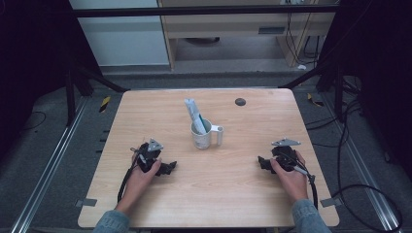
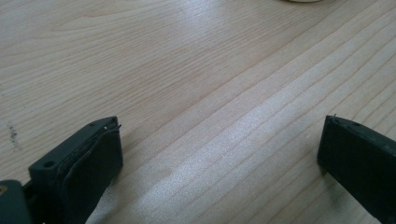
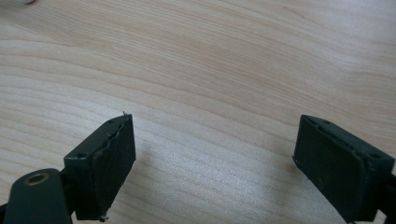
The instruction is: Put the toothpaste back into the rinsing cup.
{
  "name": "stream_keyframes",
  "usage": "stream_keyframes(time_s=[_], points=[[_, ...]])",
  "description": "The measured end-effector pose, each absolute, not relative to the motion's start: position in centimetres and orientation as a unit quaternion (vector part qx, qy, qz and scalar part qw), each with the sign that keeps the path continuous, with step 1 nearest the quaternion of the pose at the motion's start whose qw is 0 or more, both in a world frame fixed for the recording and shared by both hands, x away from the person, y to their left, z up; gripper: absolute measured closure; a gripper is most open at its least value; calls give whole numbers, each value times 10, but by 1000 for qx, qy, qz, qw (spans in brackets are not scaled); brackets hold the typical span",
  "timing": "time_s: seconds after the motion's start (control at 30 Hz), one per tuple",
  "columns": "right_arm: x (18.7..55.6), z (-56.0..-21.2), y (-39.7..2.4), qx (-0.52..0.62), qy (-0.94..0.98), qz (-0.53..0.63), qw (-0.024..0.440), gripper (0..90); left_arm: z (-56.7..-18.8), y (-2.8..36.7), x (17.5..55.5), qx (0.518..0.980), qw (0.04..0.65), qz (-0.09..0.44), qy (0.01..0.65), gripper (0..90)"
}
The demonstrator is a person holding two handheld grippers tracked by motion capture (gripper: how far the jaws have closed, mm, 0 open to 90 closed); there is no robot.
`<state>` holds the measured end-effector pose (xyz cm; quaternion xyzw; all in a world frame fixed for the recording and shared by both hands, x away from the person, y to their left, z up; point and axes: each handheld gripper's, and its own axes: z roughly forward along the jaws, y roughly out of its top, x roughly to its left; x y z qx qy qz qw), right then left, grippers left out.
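While both hands rest low on the pale wood-grain worktop (image 1: 160,104), the white ceramic mug with a side handle (image 1: 202,137) stands upright between them, farther from the person, holding a white-and-green squeeze tube (image 1: 194,114) that leans up and away to the left. The left tongs (image 1: 168,167) point inward toward the right, and the mug lies ahead of them and farther up the worktop; the right tongs (image 1: 261,162) point inward toward the left. The left looks slightly nearer — a close call. Both are spread wide with nothing between the jaws, bare grain showing in the gap in each gripper view (image 2: 219,154) (image 3: 215,163). The tube's long axis runs steeply upward, so a grasp would likely come from the side, across its glossy, soft-looking body — the mug, by contrast, seems rigid and smooth.
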<state>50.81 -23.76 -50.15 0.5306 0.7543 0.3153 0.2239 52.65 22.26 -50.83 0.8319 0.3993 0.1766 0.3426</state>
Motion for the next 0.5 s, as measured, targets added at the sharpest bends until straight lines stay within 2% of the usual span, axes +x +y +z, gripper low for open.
stream_keyframes(time_s=[0.5], points=[[512, -511, -240, 537, 739, 328, 240, 97, -508, 223, 526, 832, 343, 177, 399, 0]])
